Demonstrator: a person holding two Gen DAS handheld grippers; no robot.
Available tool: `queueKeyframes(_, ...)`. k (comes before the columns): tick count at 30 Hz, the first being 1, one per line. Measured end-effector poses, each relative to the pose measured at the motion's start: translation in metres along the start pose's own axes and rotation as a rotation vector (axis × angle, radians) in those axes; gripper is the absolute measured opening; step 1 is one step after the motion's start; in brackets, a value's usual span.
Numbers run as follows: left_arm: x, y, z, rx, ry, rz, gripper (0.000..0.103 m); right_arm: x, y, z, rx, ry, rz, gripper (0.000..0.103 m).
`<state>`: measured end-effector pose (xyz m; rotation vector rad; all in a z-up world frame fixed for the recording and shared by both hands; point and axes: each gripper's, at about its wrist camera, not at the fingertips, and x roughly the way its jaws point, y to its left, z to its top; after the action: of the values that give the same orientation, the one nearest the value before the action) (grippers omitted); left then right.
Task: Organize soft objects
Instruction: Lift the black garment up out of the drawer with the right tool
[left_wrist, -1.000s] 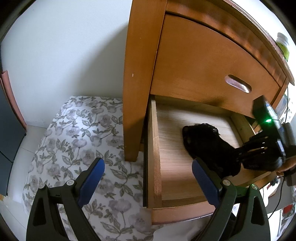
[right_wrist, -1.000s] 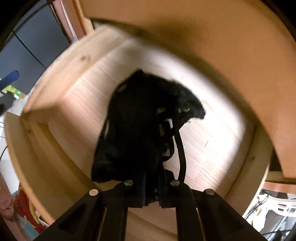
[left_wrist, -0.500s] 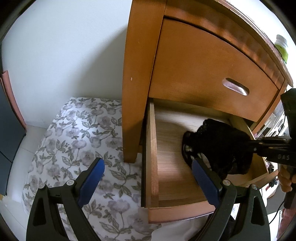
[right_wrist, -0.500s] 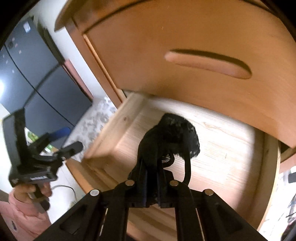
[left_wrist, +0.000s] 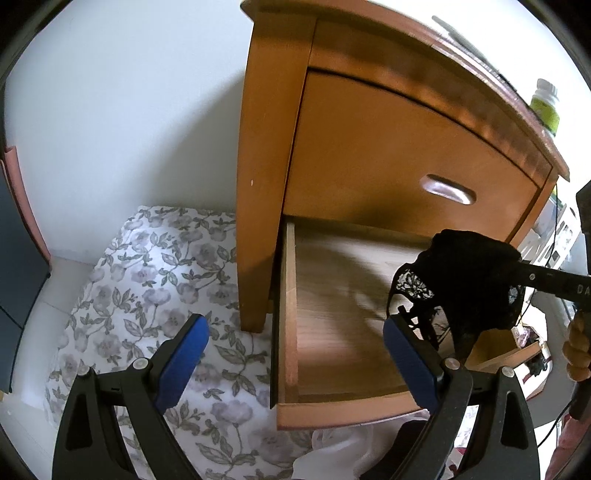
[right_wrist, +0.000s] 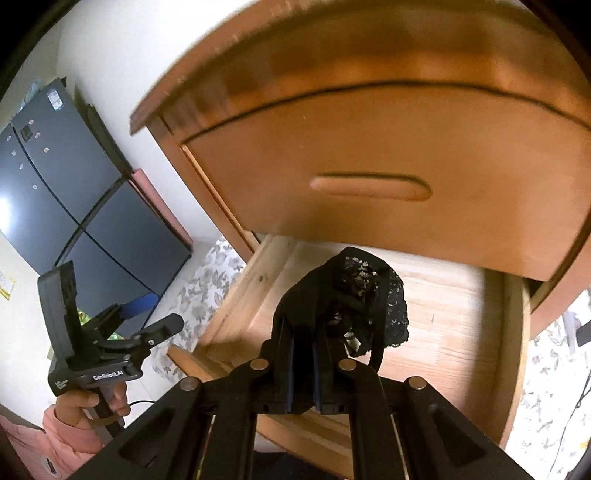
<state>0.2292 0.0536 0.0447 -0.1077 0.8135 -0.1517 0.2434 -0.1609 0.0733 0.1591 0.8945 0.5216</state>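
Note:
A black lace garment (left_wrist: 461, 280) hangs bunched above the open lower drawer (left_wrist: 290, 314) of a wooden nightstand. My right gripper (right_wrist: 303, 332) is shut on it, and lace and straps (right_wrist: 351, 299) droop past the pads. In the left wrist view the right gripper (left_wrist: 546, 280) comes in from the right edge, held by a hand. The drawer's wooden floor (right_wrist: 443, 314) shows bare below the garment. My left gripper (left_wrist: 293, 328) stands open with nothing between its blue pads, in front of the drawer's left corner. It also appears at the left of the right wrist view, as the left gripper (right_wrist: 147, 317) in a hand with a pink sleeve.
The upper drawer (left_wrist: 388, 147) is closed and has a recessed handle. A green-and-white bottle (left_wrist: 546, 103) stands on the nightstand's top. A floral sheet (left_wrist: 147, 277) covers the surface to the left. White and dark cloth (left_wrist: 351, 450) lies below the drawer front. A dark fridge (right_wrist: 55, 184) stands further left.
The right gripper has lifted the black garment off the drawer floor and tipped upward; the garment now hangs clear above the drawer. The left gripper has stayed open and risen slightly.

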Motion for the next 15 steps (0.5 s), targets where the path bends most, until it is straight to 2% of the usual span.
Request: queueKeyframes(15,-0.057,-0.022,0.0,0.033,-0.066,-0.016,0.096,-0.075,0.037,-0.012,-0.064,-0.116,-0.029,0.008)
